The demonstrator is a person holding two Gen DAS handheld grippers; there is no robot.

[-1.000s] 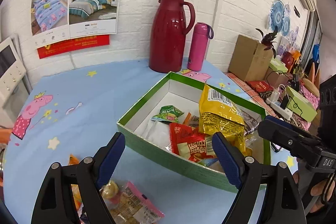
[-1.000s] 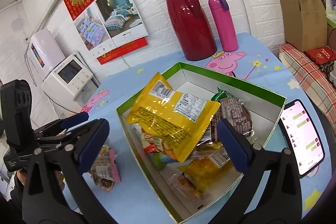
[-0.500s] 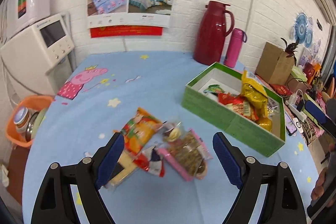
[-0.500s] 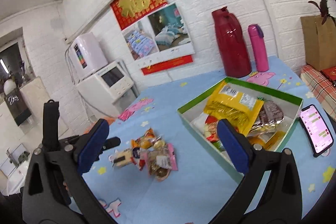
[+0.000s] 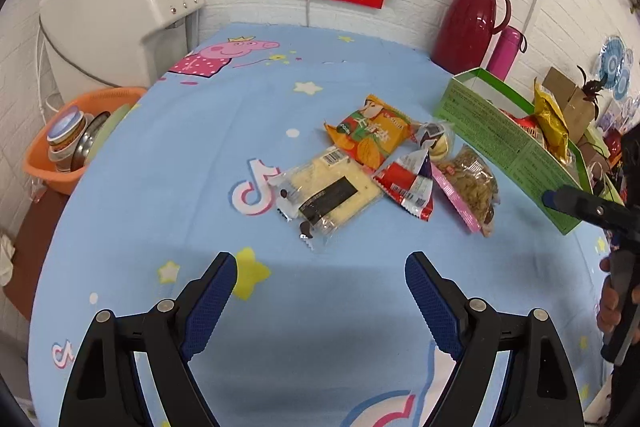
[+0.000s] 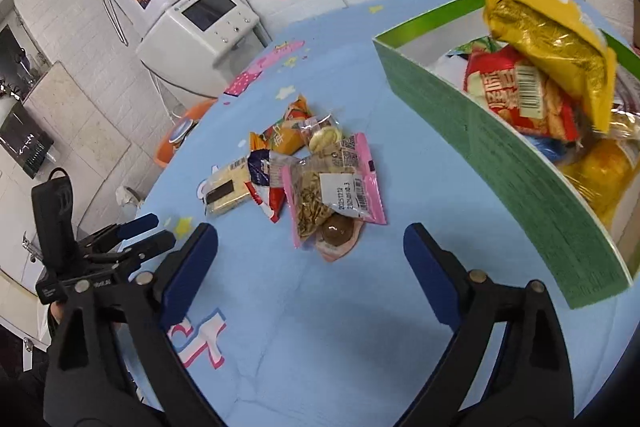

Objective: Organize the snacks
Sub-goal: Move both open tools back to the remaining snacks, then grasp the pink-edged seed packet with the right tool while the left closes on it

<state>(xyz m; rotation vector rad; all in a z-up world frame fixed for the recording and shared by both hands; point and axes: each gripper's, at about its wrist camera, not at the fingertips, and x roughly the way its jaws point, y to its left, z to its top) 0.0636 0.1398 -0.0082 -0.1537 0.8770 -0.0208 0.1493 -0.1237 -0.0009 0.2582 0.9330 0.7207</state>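
Snacks are partly sorted: several packets, a yellow bag (image 6: pixel 552 43) on top, fill the green box (image 6: pixel 500 163) at the right of the frame, while a loose pile (image 5: pixel 384 167) waits mid-table, and the left gripper (image 5: pixel 320 299) and right gripper (image 6: pixel 312 267) are both spread and empty.

Glossy plastic snack wrappers (image 5: pixel 404 167) lie on matt blue cloth (image 5: pixel 160 187) beside a cardboard box (image 6: pixel 520 179).
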